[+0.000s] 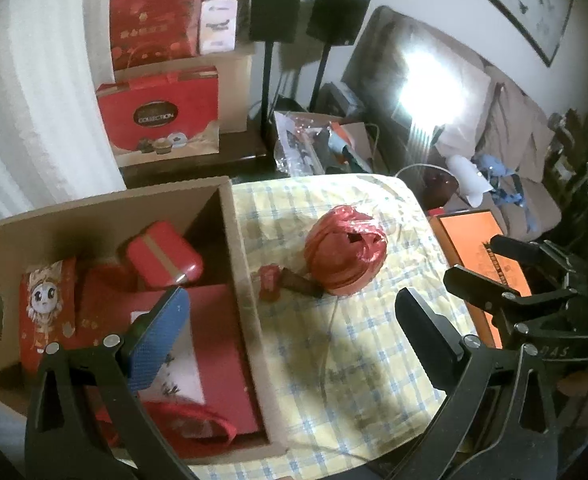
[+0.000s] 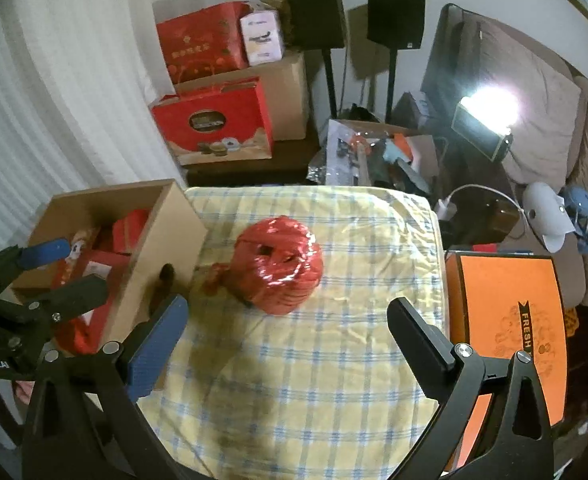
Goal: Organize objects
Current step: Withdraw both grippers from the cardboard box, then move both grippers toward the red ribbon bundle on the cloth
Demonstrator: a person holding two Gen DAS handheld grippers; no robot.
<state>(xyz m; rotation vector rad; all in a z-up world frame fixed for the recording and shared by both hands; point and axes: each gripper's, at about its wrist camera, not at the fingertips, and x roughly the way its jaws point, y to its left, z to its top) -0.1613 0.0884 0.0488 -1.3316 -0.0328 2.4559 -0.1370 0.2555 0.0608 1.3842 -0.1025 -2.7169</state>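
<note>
The cardboard box [image 1: 230, 240] already has red gift boxes [image 1: 164, 254] inside it. A big red ball of string [image 1: 343, 250] sits on the checked tabletop [image 1: 373, 360] just beside the box, with a small red packet [image 1: 270, 280] between them. These two look left to put away. The left tool [image 1: 294, 320] and the right tool [image 2: 290, 328] are both wide apart and hold nothing.

Two black speakers [image 2: 315, 14] on stands; lit lamp [image 2: 489, 114]; white curtain [image 2: 54, 100].
</note>
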